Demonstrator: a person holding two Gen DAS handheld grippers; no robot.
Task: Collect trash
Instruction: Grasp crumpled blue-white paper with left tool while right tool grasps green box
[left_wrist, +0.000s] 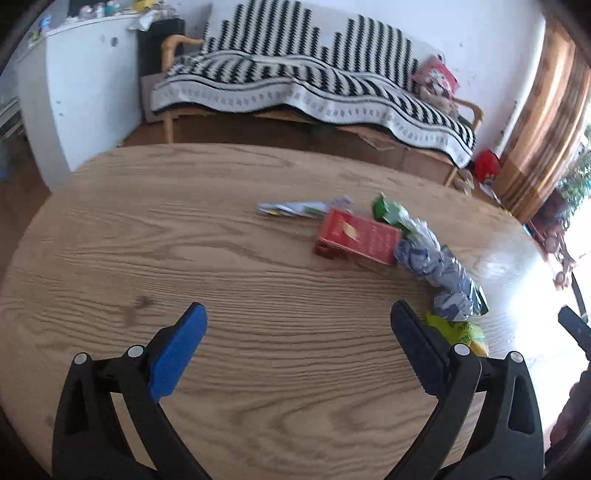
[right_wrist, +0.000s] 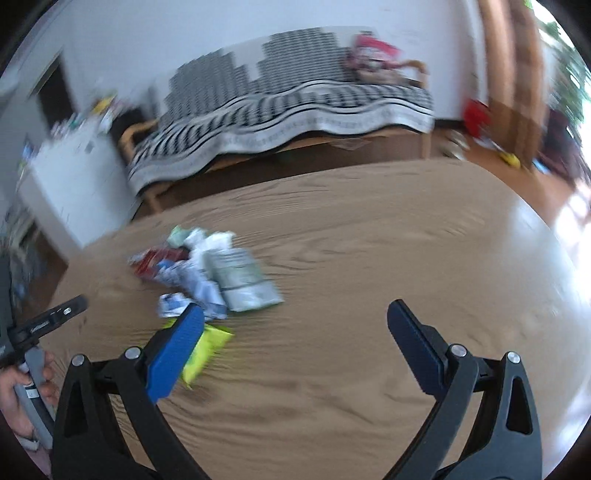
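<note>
Trash gathered in a loose pile on the wooden counter (left_wrist: 184, 240), toward its right half in the left wrist view. Red carton (left_wrist: 356, 236) lying flat, long axis running from upper left to lower right in that view, one short end facing the left gripper (left_wrist: 298, 319). Yellow mark on the top face of the carton; print there too blurred to read. Behind the carton, flattened white wrapper (left_wrist: 291, 208) with its long axis roughly parallel to the far counter edge. Green wrapper (left_wrist: 386, 210) touching the far right corner of the carton. Crumpled blue-and-white bag (left_wrist: 436, 266) stretched from the right end of the carton toward the near right, ending just beside the yellow-green packet (left_wrist: 465, 332). No brand or label legible on any of these.

Left gripper spread wide over bare counter, nothing between the blue pads (left_wrist: 177, 354), pointing across the counter toward the sofa (left_wrist: 295, 85) with the striped blanket. Yellow-green packet partly hidden behind its right finger.

Right gripper (right_wrist: 295, 319) also spread wide and empty, low over the counter, pile to the left of its axis. Picture here strongly blurred. Left finger of this gripper overlapping the yellow-green packet in that view; cannot tell whether touching. Grey-white pouch (right_wrist: 243, 282) at the near right edge of the pile, long axis running away from the camera. At the left border, hand (right_wrist: 16, 391) closed around a grey handle.
</note>
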